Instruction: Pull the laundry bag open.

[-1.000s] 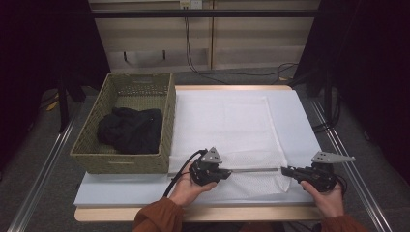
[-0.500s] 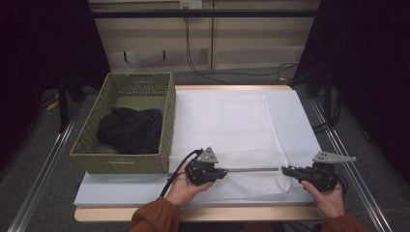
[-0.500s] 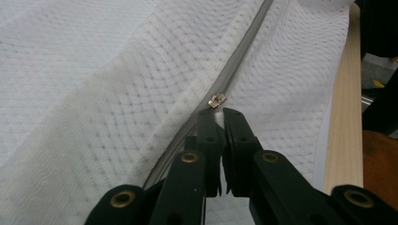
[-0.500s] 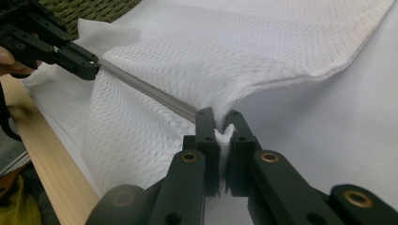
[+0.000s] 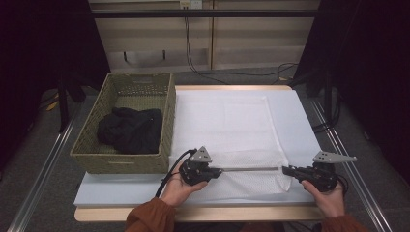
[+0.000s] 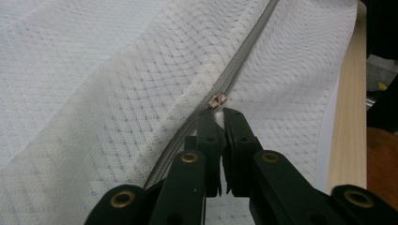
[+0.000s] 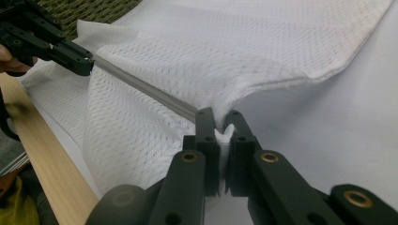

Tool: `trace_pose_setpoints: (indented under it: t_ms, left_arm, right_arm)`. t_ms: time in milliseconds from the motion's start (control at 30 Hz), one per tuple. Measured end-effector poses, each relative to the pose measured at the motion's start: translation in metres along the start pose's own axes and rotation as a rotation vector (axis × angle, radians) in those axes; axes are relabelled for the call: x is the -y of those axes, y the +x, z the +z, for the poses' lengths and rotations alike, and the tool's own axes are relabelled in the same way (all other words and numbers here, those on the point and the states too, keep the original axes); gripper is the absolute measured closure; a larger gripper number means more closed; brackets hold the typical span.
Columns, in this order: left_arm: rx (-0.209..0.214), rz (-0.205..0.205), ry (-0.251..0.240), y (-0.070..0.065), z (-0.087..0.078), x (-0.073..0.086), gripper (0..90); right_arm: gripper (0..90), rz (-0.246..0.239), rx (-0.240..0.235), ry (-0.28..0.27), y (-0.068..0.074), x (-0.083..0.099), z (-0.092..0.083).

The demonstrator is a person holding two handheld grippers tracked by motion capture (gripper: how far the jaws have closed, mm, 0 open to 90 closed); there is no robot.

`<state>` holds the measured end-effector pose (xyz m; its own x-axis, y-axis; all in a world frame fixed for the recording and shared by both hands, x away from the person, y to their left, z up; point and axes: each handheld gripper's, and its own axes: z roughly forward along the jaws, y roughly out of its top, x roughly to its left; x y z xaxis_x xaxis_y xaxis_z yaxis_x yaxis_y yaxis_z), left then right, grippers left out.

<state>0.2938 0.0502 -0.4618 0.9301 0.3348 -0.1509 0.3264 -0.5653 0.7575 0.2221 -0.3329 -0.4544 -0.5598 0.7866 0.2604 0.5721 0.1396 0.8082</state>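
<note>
High view: a white mesh bag [image 5: 227,140] lay flat on the counter [image 5: 300,121], its zipper [image 5: 251,169] running along the near edge between the two tongs.
Left tongs [image 5: 218,171]: closed on the zipper's small pull tab [image 6: 217,101], judged the grip meant to slide it along the track.
Right tongs [image 5: 286,169]: closed, pinching the bag's corner fabric at the far end of the zipper, likely to hold the track taut so the slider would not bunch the mesh.
Zipper line: straight and raised slightly between both grips, which suited a clean pull.
Basket [image 5: 162,121]: stood just left of the bag, holding a dark garment [image 5: 129,129], probably waiting nearby to go into the bag.
</note>
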Motion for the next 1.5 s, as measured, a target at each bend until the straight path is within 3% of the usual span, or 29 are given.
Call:
trace_pose_setpoints:
  t_ms: [467,733,900,1500]
  left_arm:
    - [-0.019,-0.008,0.007,0.001,-0.008,0.005,86.2]
    - [-0.04,-0.01,0.01,0.003,-0.024,0.013,86.2]
    - [-0.051,-0.032,-0.003,0.007,-0.035,0.02,86.2]
    - [-0.048,-0.04,0.01,0.01,-0.036,0.022,86.2]
  right_arm:
    - [86.4,0.0,0.005,0.007,0.0,0.0,0.0]
    - [86.5,0.001,0.009,0.007,0.0,0.001,-0.001]
    - [86.4,0.009,0.007,0.011,-0.001,0.001,-0.001]
    - [86.4,0.013,0.007,0.007,-0.002,0.001,-0.001]
